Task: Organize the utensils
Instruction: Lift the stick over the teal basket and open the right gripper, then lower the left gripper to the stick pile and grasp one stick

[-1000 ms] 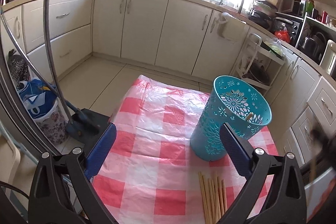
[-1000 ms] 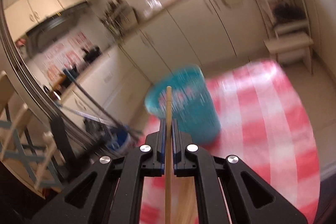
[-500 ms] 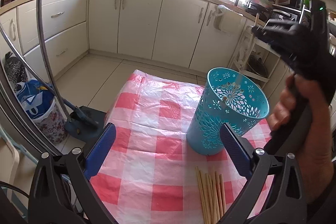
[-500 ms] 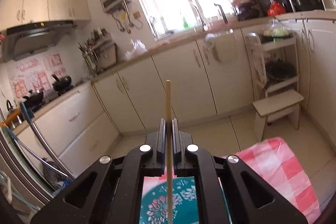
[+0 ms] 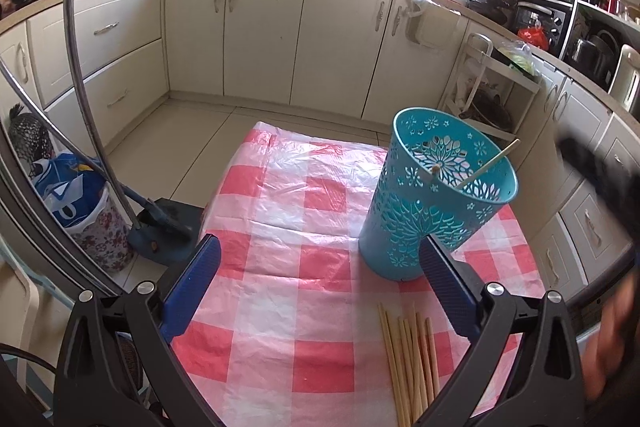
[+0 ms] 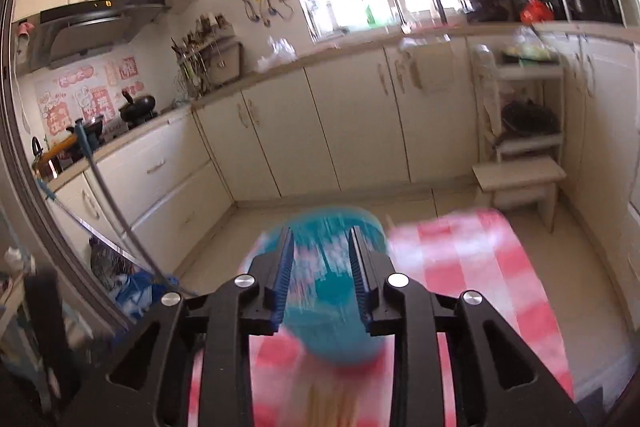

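Note:
A teal cut-out utensil holder (image 5: 436, 199) stands on the red-and-white checked tablecloth (image 5: 304, 291). Two wooden chopsticks (image 5: 486, 163) lean inside it. Several more chopsticks (image 5: 408, 359) lie side by side on the cloth near the front edge. My left gripper (image 5: 318, 291) hangs wide open above the cloth, its right finger beside the holder's base, nothing between the fingers. In the right wrist view my right gripper (image 6: 322, 267) points at the blurred holder (image 6: 336, 319); its jaws are opening and hold nothing. The right tool and a hand show as a blur (image 5: 600, 179) at the left wrist view's right edge.
A dustpan and broom (image 5: 160, 227) and a bin with a blue bag (image 5: 80, 199) stand on the floor left of the table. Cream cabinets (image 5: 272, 39) run along the back, and a white step shelf (image 6: 520, 155) stands at the right.
The right gripper let go of its chopstick, which now leans in the holder with another. The right tool has drawn back from above the holder toward the right edge. The left gripper stayed put.

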Tool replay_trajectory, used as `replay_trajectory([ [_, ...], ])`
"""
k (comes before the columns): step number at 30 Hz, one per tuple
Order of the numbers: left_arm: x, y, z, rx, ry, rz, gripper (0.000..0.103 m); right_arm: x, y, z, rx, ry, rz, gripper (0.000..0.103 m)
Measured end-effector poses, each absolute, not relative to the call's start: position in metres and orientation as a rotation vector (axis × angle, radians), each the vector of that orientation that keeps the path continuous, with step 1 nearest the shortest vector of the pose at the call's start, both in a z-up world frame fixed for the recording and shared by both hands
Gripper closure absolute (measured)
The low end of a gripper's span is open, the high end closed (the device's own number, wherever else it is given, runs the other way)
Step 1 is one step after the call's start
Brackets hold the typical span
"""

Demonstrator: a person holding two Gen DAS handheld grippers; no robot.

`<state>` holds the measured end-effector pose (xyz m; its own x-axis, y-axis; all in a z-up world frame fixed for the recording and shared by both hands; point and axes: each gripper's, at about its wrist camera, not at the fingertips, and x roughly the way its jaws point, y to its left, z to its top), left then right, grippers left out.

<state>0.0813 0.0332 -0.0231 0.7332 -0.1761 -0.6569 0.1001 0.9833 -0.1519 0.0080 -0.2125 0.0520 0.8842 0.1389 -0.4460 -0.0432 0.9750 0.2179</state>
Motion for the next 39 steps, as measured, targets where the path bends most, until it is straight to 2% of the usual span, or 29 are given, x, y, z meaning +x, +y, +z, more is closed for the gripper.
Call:
replay_trajectory([
  [2, 0.08, 0.031, -0.027, -0.1, 0.747, -0.155, 0.008, -0.015, -0.212, 0.019, 0.166, 0.58, 0.082, 0.074],
  [5, 0.078, 0.027, -0.038, -0.08, 0.78, -0.162, 0.008, -0.027, -0.213, -0.037, 0.159, 0.746, 0.087, 0.085],
  [7, 0.076, 0.023, -0.048, -0.052, 0.807, -0.168, 0.008, -0.02, -0.212, -0.064, 0.18, 0.857, 0.101, 0.087],
  [9, 0.076, 0.018, -0.06, -0.026, 0.842, -0.18, 0.008, -0.016, -0.204, -0.075, 0.153, 0.889, 0.119, 0.087],
  [21, 0.077, -0.001, -0.114, 0.071, 0.982, -0.194, 0.008, -0.007, -0.186, -0.101, 0.034, 0.957, 0.084, 0.088],
  [26, 0.079, -0.013, -0.128, 0.103, 1.011, -0.192, 0.008, -0.007, -0.187, -0.099, 0.003, 0.96, 0.077, 0.092],
  [39, 0.086, -0.031, -0.145, 0.135, 1.047, -0.186, 0.008, -0.009, -0.212, -0.095, 0.055, 0.972, 0.071, 0.092],
])
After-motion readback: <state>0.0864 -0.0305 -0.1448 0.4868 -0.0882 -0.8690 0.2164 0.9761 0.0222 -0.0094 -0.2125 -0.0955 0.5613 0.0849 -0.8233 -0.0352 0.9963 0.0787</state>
